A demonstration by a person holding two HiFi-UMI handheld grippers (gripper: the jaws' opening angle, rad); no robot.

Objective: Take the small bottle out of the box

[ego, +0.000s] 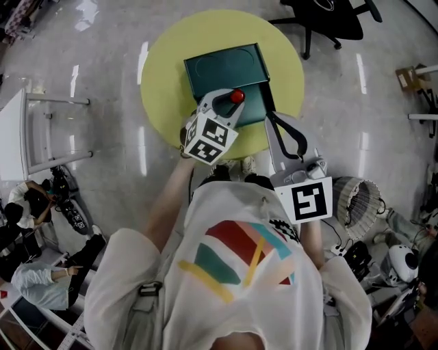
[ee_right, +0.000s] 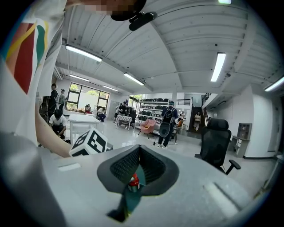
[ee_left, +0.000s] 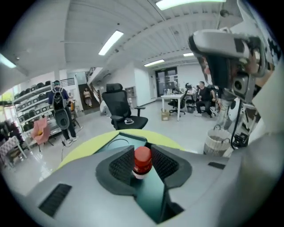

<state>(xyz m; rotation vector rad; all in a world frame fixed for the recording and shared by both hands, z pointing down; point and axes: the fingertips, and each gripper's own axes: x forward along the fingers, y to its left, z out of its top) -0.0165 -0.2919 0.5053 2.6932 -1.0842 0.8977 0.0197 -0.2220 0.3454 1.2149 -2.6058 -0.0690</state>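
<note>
A dark green box (ego: 254,104) lies on the round yellow table (ego: 161,68) with its lid (ego: 226,67) folded back. My left gripper (ego: 231,100) is over the box and shut on the small bottle (ego: 237,96), whose red cap shows above the jaws. In the left gripper view the bottle (ee_left: 142,160) sits upright between the ribbed pads (ee_left: 122,166). My right gripper (ego: 272,117) is shut, tips together at the box's right wall; I cannot tell whether they pinch it. Through its jaws the right gripper view shows the red cap (ee_right: 133,180) and green box (ee_right: 131,197).
A black office chair (ego: 327,19) stands beyond the table. A wire basket (ego: 357,198) is on the floor to the right, a white table (ego: 15,130) to the left. People sit at the lower left (ego: 34,205). The person's body fills the near side.
</note>
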